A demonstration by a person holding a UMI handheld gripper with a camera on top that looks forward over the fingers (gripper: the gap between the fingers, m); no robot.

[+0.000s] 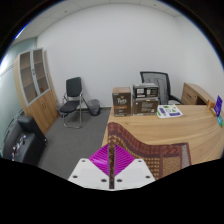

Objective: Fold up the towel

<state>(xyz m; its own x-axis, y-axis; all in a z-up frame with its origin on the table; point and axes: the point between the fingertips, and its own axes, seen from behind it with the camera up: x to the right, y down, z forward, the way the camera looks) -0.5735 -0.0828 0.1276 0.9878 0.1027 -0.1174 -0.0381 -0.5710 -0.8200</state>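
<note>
Gripper view: hand-held gripper (112,158) clamped together on a corner of the patterned towel (150,137), lifted above the wooden desk (185,128).

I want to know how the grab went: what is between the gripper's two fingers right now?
In the gripper view, a raised fold of the patterned towel stands between the fingers of the gripper; the pads press on it, above the wooden table.
</note>
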